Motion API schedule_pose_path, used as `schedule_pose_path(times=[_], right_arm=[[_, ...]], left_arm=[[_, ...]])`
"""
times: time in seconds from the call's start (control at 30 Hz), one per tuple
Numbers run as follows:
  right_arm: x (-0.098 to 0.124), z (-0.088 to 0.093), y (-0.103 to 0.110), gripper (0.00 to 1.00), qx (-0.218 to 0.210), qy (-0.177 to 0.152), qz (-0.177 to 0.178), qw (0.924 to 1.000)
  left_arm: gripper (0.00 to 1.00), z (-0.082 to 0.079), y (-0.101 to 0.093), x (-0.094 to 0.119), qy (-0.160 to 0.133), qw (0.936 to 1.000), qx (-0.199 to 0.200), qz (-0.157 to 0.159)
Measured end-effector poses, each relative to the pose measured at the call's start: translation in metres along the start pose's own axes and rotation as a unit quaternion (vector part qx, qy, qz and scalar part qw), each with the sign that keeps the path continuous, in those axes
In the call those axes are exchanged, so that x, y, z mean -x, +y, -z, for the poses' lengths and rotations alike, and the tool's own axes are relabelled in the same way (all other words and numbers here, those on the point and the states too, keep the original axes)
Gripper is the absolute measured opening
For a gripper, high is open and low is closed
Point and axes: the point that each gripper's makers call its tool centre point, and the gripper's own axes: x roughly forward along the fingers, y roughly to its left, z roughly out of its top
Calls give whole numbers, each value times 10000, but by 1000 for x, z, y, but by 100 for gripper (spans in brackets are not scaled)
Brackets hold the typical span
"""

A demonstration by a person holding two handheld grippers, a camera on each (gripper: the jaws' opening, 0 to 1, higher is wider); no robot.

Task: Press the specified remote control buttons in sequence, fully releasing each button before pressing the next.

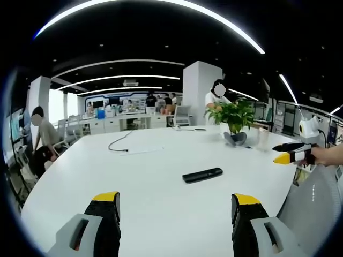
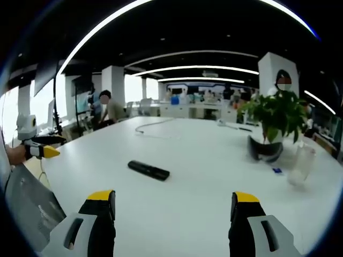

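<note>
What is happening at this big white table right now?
A person holds a claw in each hand over a white table. The left claw and the right claw are both open and empty, pointing at a black remote control lying flat, untouched. A potted plant stands further back.

Both views low over white table [image 1: 161, 176], facing from opposite sides, sharing remote [image 1: 202, 174] and plant [image 1: 234, 115]
</note>
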Motion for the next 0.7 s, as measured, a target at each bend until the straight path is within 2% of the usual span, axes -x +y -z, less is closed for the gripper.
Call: schedule_pose_path(times=[0.7], right_arm=[[1, 0, -2, 88, -13, -23, 33, 10000]], left_arm=[[88, 0, 0, 1, 2, 10000, -13, -7]])
